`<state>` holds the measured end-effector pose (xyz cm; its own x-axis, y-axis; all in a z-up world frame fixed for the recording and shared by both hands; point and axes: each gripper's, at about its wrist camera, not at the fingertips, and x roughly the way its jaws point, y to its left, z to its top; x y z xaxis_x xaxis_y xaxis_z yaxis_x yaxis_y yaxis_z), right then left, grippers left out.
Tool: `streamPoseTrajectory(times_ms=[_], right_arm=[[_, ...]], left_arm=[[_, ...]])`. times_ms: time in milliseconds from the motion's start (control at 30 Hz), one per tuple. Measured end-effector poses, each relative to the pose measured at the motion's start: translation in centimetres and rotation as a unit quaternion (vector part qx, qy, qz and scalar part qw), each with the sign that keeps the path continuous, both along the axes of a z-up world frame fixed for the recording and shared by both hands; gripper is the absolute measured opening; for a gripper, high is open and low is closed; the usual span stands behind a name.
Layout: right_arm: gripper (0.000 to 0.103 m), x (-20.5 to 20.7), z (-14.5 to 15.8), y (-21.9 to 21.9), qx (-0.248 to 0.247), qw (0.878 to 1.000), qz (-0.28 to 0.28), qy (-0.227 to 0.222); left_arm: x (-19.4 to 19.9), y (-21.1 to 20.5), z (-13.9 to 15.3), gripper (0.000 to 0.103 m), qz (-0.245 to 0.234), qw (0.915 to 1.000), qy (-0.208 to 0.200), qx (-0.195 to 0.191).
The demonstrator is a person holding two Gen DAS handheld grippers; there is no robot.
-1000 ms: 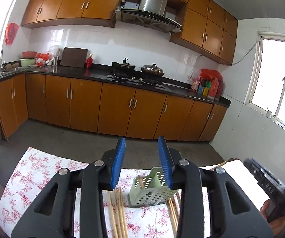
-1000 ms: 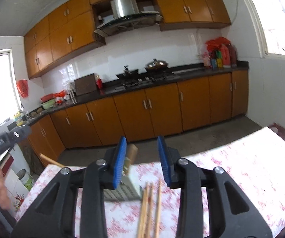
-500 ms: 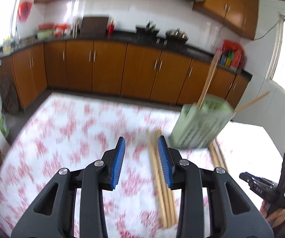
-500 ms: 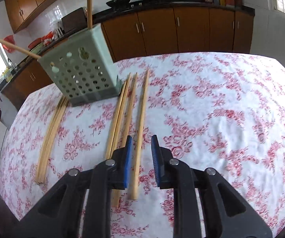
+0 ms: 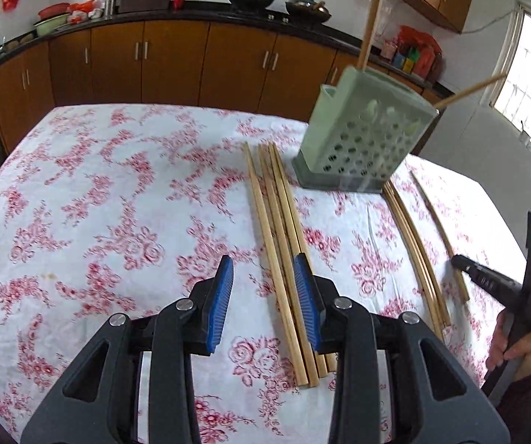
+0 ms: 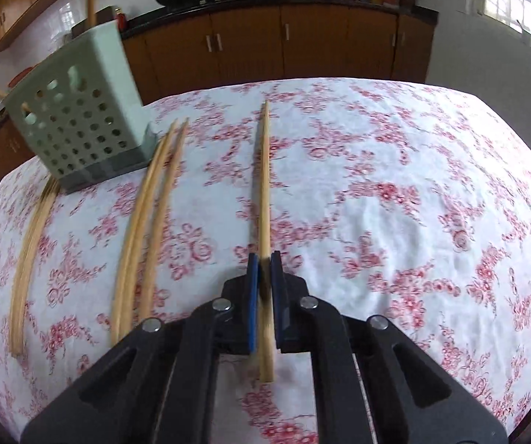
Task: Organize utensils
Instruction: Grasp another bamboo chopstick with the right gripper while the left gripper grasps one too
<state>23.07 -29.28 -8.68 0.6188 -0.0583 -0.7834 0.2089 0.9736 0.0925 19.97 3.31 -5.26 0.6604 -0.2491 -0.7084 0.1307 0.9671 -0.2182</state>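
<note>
Both my grippers have dropped low over the floral tablecloth [image 6: 395, 170]; the right gripper [image 6: 264, 270] now pinches one chopstick [image 6: 264, 185] near its butt end, while the left gripper [image 5: 263, 288] hangs part-spread over the loose chopsticks [image 5: 284, 244]. So far back a grip could, I judge, let the stick swing and miss the green holder [image 6: 80, 125].

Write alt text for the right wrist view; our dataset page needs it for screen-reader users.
The right gripper, jaws shut, pinches a single wooden chopstick lying on a floral tablecloth. Left of it lie more chopsticks and a green perforated utensil holder, with kitchen cabinets behind.
</note>
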Motion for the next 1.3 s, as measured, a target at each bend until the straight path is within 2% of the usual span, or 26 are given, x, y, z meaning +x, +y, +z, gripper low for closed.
streamPoseTrajectory(times_ms=[67,333,567,700,900,1200,1300], right_arm=[[0.008,-0.2,0.0,-0.5,0.004,1.000,0.000,0.000],[0.008,-1.1,0.2,-0.3,-0.009,1.000,0.008,-0.002],[0.008,-0.7,0.2,-0.3,-0.009,1.000,0.009,-0.002],[0.008,-0.7,0.2,-0.1,-0.016,1.000,0.013,-0.004],[0.008,-0.2,0.1,-0.1,-0.015,1.000,0.026,-0.008],[0.008,1.1,0.1,-0.4,-0.014,1.000,0.026,-0.008],[0.008,1.3,0.0,-0.4,-0.011,1.000,0.026,-0.008]], left_arm=[[0.1,-0.7,-0.8,0.034,-0.003,0.9999,0.008,0.006],[0.5,-2.5,-2.7,0.020,-0.008,0.9987,0.030,0.040],[0.6,-2.9,-3.0,0.008,0.004,0.9974,0.030,0.065],[0.9,-2.4,-3.0,0.007,0.024,0.9954,0.025,0.089],[3.2,2.0,-2.9,0.007,0.081,0.9930,0.032,0.079],[3.0,3.7,-2.9,0.009,0.058,0.9966,0.027,0.051],[3.0,3.5,-2.9,0.009,0.058,0.9965,0.028,0.053]])
